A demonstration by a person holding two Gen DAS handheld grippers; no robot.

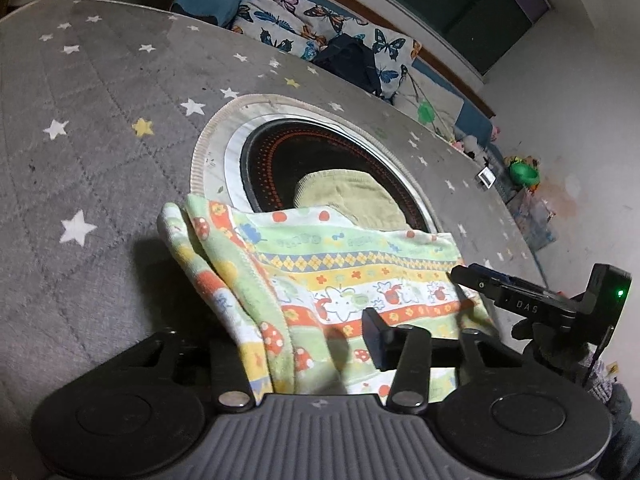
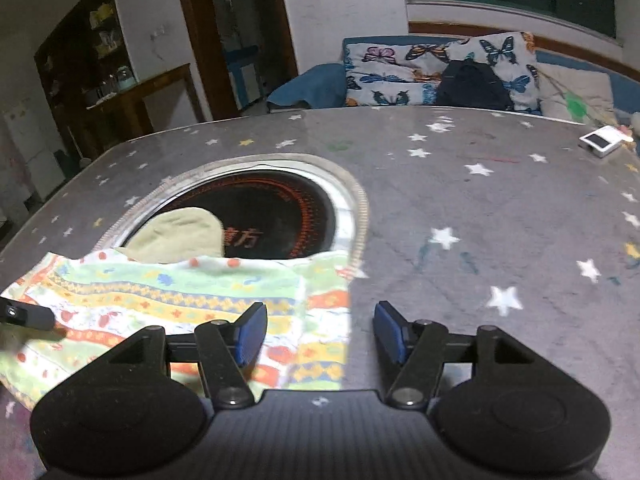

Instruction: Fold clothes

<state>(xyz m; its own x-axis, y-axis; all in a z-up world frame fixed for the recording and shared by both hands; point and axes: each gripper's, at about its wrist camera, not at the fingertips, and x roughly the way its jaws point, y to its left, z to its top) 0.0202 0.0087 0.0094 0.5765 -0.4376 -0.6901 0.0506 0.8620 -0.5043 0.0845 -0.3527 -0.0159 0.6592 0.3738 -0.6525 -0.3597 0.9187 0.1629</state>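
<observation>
A colourful patterned towel (image 1: 320,276) with mushrooms and flowers lies on the grey star tablecloth (image 1: 100,140), folded over at its left side. It also shows in the right wrist view (image 2: 180,296). My left gripper (image 1: 304,344) has its jaws apart; the towel's near edge is draped over the left finger and hides it, the right fingertip (image 1: 378,340) rests on the cloth. My right gripper (image 2: 320,332) is open just above the towel's right edge; its body shows in the left wrist view (image 1: 532,304). A plain green cloth (image 1: 348,196) lies on the round cooktop, partly under the towel.
A round black cooktop (image 1: 280,152) with orange markings is set into the table (image 2: 460,200). A small white device (image 2: 602,140) sits at the far right edge. A sofa with butterfly cushions (image 2: 420,72) and a dark bag (image 2: 472,84) stands behind the table.
</observation>
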